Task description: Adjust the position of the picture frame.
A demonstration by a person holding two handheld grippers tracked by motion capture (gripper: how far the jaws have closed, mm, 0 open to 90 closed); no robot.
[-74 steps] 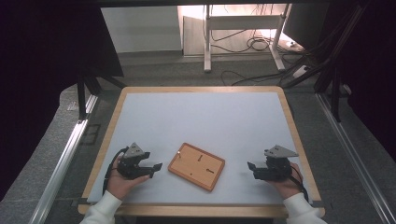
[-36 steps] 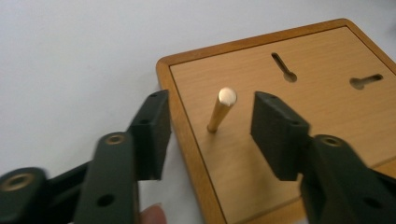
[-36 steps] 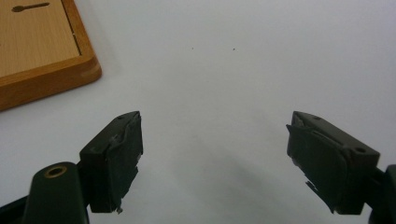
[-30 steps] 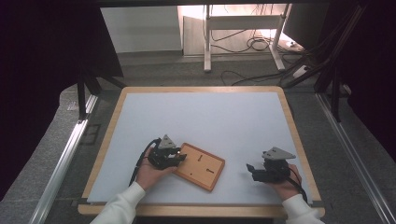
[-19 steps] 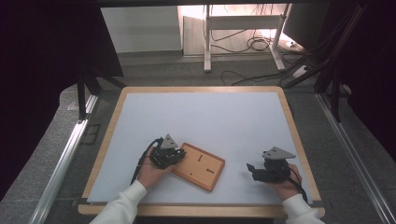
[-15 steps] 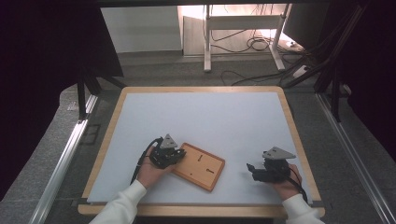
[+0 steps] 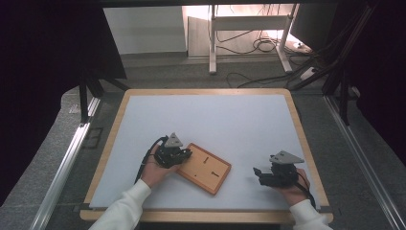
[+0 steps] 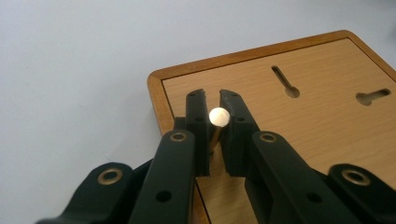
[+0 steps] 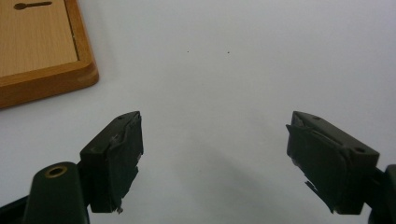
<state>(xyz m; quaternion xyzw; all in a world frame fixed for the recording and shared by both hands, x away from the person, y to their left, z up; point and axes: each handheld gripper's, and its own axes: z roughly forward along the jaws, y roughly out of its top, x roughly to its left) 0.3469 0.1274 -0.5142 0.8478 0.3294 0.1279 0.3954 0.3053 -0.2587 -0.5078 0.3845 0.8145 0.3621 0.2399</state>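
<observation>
A flat wooden board [image 7: 206, 168] with two keyhole slots lies slanted on the white table top near the front edge. My left gripper [image 7: 184, 154] is at the board's left corner. In the left gripper view its jaws [image 8: 212, 95] have just been closing and now pinch a small brass pin with a white ball head [image 8: 218, 116] that stands over the board [image 8: 299, 121]. My right gripper [image 7: 258, 175] rests on the table to the right of the board. It stands open [image 9: 215, 119] with nothing between its fingers, and a corner of the board [image 9: 37, 42] shows at the upper left.
The white table top [image 7: 210, 120] has a wooden rim all round. Metal rails run along both sides on the floor, and a desk frame with cables stands beyond the far edge.
The left hand has come in from the table's left to the board's left corner and has stayed there for the last second. The right hand has not moved.
</observation>
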